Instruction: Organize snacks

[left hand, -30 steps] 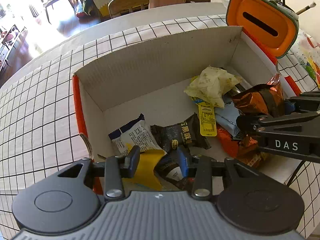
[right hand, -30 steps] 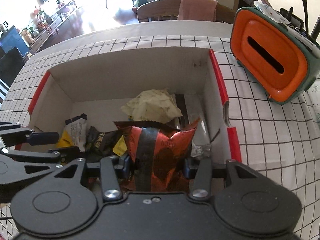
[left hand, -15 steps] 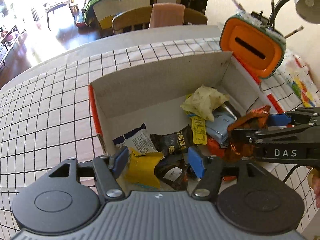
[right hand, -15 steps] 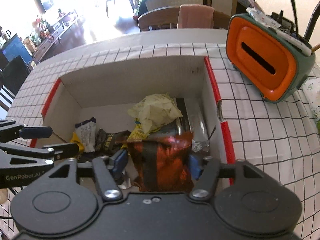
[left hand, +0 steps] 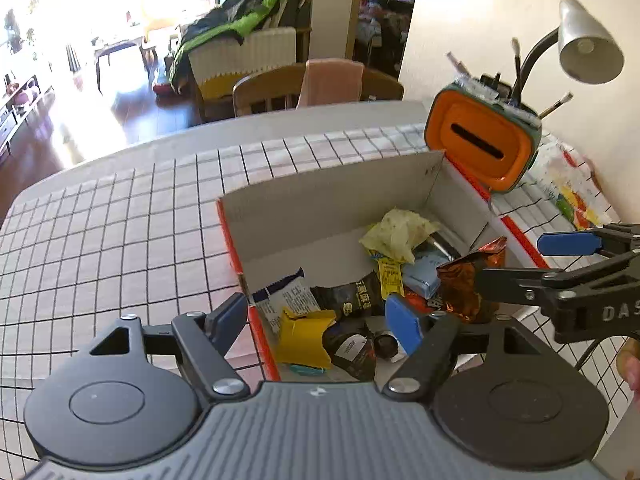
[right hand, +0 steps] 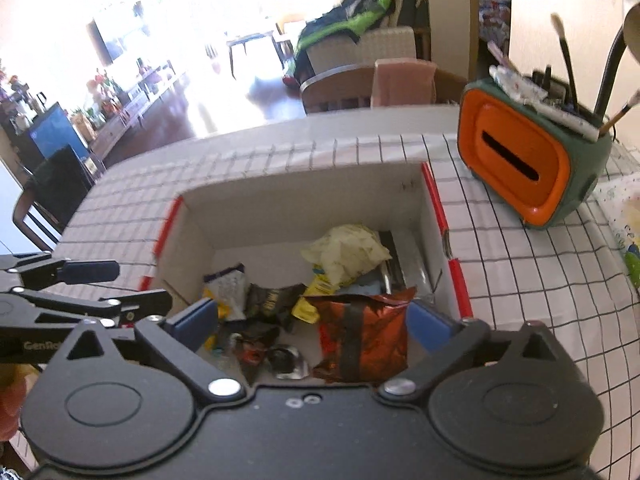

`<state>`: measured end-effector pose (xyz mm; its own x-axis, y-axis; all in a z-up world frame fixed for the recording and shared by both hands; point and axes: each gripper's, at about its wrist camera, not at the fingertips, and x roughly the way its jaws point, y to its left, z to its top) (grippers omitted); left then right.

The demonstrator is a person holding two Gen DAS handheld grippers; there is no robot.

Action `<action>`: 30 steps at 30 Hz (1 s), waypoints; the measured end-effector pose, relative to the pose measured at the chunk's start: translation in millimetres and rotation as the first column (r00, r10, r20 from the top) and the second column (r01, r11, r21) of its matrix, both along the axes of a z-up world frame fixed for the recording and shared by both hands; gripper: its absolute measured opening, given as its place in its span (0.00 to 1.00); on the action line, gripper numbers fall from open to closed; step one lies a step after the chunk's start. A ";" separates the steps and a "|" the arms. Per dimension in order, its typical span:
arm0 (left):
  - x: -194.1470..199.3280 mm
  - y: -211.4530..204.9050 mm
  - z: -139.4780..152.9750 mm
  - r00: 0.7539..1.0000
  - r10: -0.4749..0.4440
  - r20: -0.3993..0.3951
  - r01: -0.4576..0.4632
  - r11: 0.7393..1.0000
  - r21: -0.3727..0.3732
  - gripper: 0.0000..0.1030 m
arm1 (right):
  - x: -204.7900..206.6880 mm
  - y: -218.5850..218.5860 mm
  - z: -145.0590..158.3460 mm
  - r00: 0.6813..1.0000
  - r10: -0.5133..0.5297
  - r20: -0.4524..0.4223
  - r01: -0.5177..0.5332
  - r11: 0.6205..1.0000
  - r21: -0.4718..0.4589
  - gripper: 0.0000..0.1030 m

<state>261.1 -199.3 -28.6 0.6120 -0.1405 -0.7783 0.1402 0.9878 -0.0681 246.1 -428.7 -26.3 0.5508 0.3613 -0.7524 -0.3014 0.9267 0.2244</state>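
A white cardboard box (left hand: pixel 328 200) with red edges holds several snack packets. Among them are a pale crumpled wrapper (left hand: pixel 396 232), a dark packet (left hand: pixel 356 296) and a white-and-blue packet (left hand: pixel 288 296). My left gripper (left hand: pixel 318 320) hangs over the box's near left corner, its jaws opening. Below it a yellow packet (left hand: pixel 302 336) lies loose in the box. My right gripper (right hand: pixel 312 322) is above the near right side of the box (right hand: pixel 304 200), jaws opening wide. The red-brown foil packet (right hand: pixel 364 336) rests in the box, clear of the pads. Each gripper also shows in the other's view, the right gripper (left hand: pixel 536 262) and the left gripper (right hand: pixel 116 288).
An orange and green holder (left hand: pixel 480 148) with brushes stands just behind the box's far right corner, with a desk lamp (left hand: pixel 588 48) beside it. A colourful packet (left hand: pixel 568 188) lies at the right. The checked tablecloth (left hand: pixel 100 240) stretches left. A chair (left hand: pixel 332 84) stands beyond the table.
Both grippers have opened and lifted back from the box. The yellow packet and the red-brown packet have been let go and now lie inside.
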 end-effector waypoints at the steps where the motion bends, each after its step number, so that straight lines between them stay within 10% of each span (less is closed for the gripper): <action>1: -3.2 1.7 2.8 1.000 -0.002 0.008 0.002 1.000 0.000 0.74 | -4.4 0.9 4.2 1.000 0.006 0.013 -0.006 1.000 0.007 0.98; 30: -82.5 39.0 36.4 0.994 0.011 0.110 -0.002 0.997 -0.082 1.00 | -101.4 13.1 29.2 0.966 -0.156 0.204 0.143 0.987 0.079 1.00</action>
<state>178.6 -160.3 7.8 0.6946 -0.1967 -0.6919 0.1448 0.9804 -0.1334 144.7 -415.6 2.8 0.7445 0.3060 -0.5934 -0.2071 0.9508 0.2304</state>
